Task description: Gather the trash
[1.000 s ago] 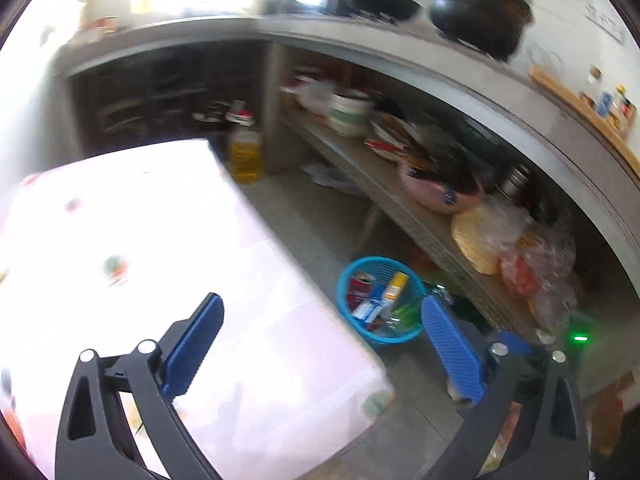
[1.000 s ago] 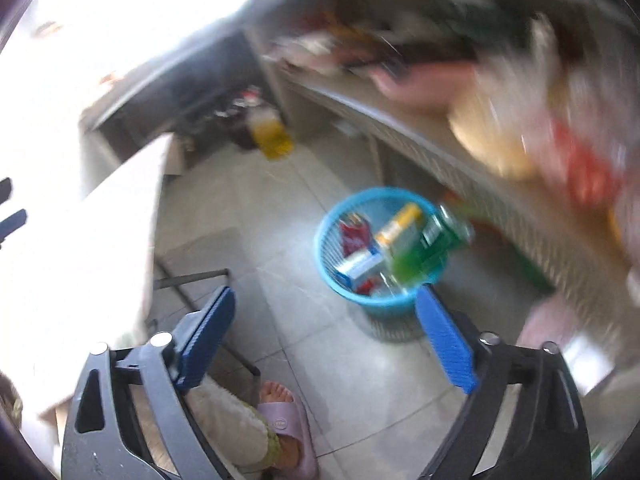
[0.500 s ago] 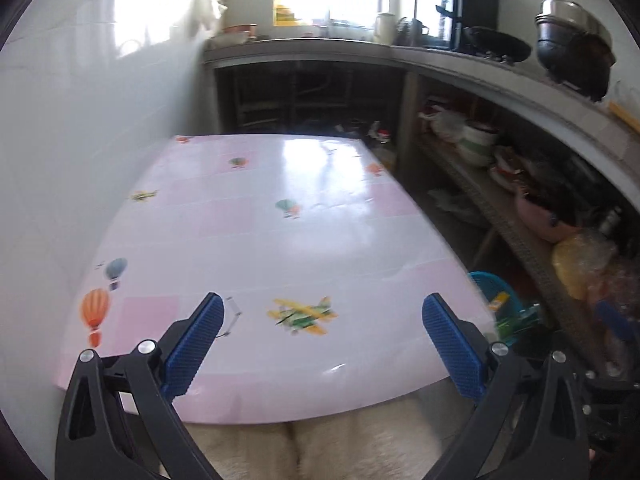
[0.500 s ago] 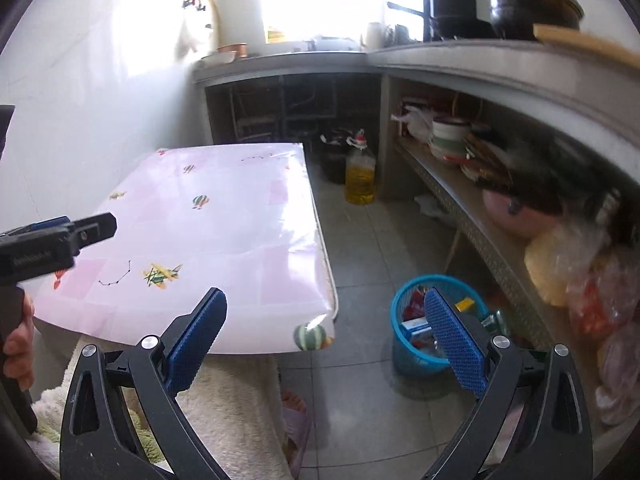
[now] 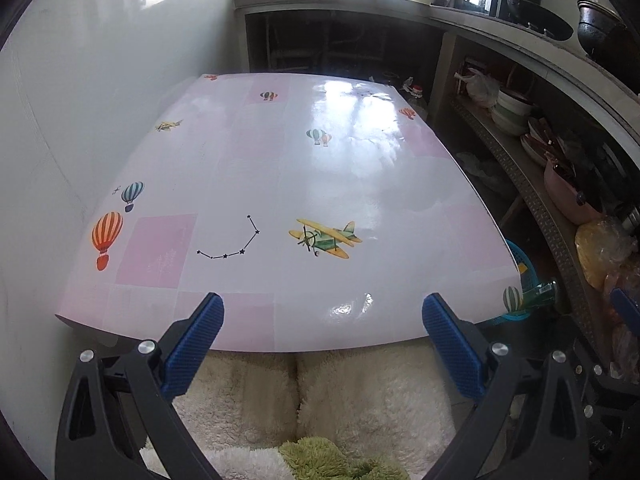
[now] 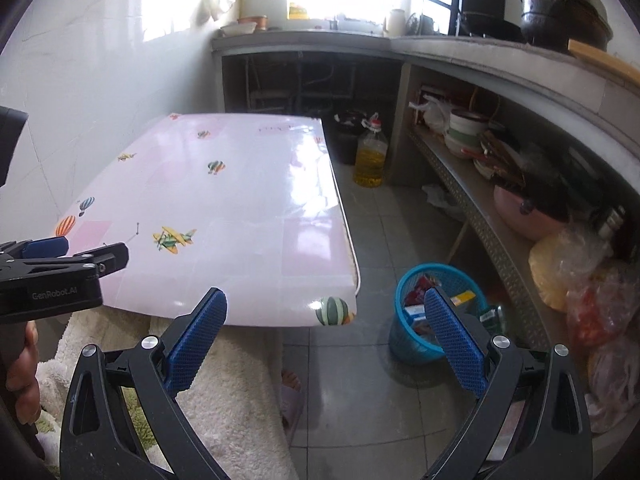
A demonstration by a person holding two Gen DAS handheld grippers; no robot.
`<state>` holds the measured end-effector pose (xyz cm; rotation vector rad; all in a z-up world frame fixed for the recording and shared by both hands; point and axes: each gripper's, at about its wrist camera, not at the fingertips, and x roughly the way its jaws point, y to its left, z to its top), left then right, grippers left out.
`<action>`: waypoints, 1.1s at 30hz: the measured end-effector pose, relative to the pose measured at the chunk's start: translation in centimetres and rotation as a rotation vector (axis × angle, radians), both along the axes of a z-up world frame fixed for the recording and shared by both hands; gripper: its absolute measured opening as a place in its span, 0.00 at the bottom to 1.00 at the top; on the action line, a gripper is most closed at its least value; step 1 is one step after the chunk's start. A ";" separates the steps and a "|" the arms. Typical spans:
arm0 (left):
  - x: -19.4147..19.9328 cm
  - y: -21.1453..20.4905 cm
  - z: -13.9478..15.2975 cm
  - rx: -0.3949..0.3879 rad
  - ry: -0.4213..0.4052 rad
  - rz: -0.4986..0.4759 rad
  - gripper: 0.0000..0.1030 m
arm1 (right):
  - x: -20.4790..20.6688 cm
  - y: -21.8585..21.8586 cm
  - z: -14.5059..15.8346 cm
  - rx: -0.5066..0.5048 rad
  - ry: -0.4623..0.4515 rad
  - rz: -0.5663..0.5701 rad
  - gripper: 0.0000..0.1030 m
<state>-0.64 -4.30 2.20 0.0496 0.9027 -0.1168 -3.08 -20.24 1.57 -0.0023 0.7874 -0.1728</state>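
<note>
1. The left gripper (image 5: 322,336) sits at the bottom of the left wrist frame with its 2 blue pads (image 5: 195,344) spread wide and nothing between them.
2. The right gripper (image 6: 325,332) fills the bottom of the right wrist frame, its 2 blue pads (image 6: 456,344) likewise spread wide and holding nothing.
3. The left gripper also shows at the left edge of the right wrist frame, seen side-on over the near left corner of the table, with the person's fingers (image 6: 22,376) wrapped round its handle below.
4. The table (image 5: 280,168) takes up the centre of the left wrist frame, covered in a glossy pink-and-white cloth printed with hot-air balloons, a yellow biplane and a dotted star line.
5. The blue basket (image 6: 416,344) stands on the tiled floor in the lower right of the right wrist frame, just beside the table's near right corner and below the shelf.
6. Inside the basket lies the trash (image 6: 416,312): red, blue-and-white and yellow packets, with a green bottle (image 6: 494,316) at its right rim.
7. In the left wrist frame only a sliver of the basket (image 5: 520,264) shows at the right, past the table edge.
8. A bottle of yellow oil (image 6: 371,156) stands on the floor in the upper centre of the right wrist frame, beyond the table's far corner.
9. The shelf (image 6: 480,216) curving down the right side carries stacked bowls, a pink pot (image 6: 528,216) and plastic bags.
10. White fluffy fabric (image 5: 340,396) covers the person's lap at the bottom centre of the left wrist frame.
</note>
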 end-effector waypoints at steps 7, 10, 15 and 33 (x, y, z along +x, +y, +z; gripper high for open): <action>0.1 -0.3 -0.4 0.029 0.034 -0.018 0.95 | -0.1 -0.5 -0.9 0.012 0.060 -0.007 0.92; 0.1 -0.5 -0.6 0.042 0.044 -0.022 0.95 | -0.2 -0.9 -1.1 0.031 0.068 -0.011 0.92; 0.3 -0.9 -0.9 0.061 0.063 -0.036 0.95 | -0.1 -1.4 -1.3 0.056 0.078 -0.017 0.92; 0.3 -2.1 -1.1 0.129 0.055 -0.073 0.95 | -0.2 -3.1 -1.6 0.093 0.087 -0.037 0.92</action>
